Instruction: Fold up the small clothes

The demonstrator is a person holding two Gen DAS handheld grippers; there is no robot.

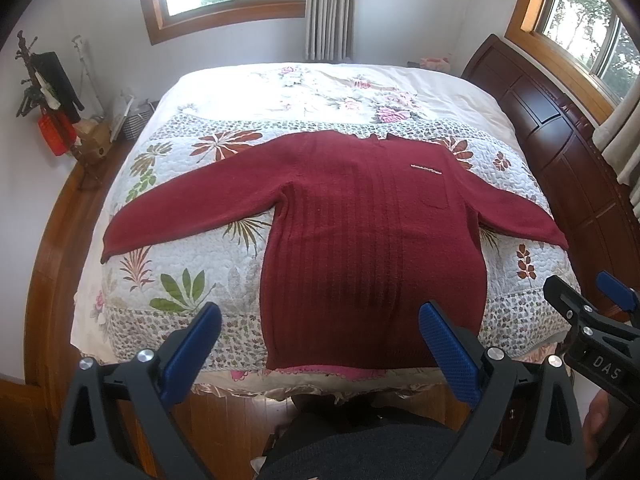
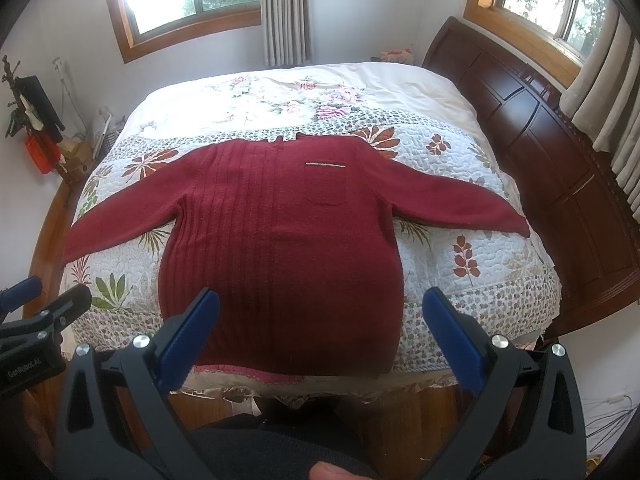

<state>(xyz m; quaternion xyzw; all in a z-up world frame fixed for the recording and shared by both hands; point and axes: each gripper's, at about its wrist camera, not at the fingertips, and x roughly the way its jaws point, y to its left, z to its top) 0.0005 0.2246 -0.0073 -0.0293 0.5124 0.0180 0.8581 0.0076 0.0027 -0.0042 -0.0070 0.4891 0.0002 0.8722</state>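
1. Two grippers are mine here: my left gripper [image 1: 320, 336] and my right gripper [image 2: 320, 320], both held in the air at the foot of the bed [image 1: 500, 128], side by side and apart from each other

2. On the left one, the jaws stand wide apart with nothing between the blue pads [image 1: 448, 352]; they touch no cloth

3. On the right one, the jaws are spread just as wide and hold nothing; from the left wrist view I see that gripper [image 1: 592, 304] off to the right of the bed's foot

4. One dark red sweater [image 2: 280, 240] lies flat and face up on the bed, its hem at the bed's foot edge nearest me and its collar toward the middle of the bed

5. Both sleeves are spread out sideways, one reaching toward each side edge of the bed

6. Its chest pocket [image 2: 326, 184] sits on the half nearer the dark wooden headboard [image 2: 540, 128], with a pale strip along its top

7. At the foot edge a pink trim [image 2: 260, 376] peeks out under the hem; it may be a second layer of the sweater, though I cannot tell

8. Beneath the sweater is a floral quilt [image 2: 460, 216] covering the bed

9. Below the bed's foot edge, my dark clothing [image 1: 360, 448] fills the bottom of the left wrist view
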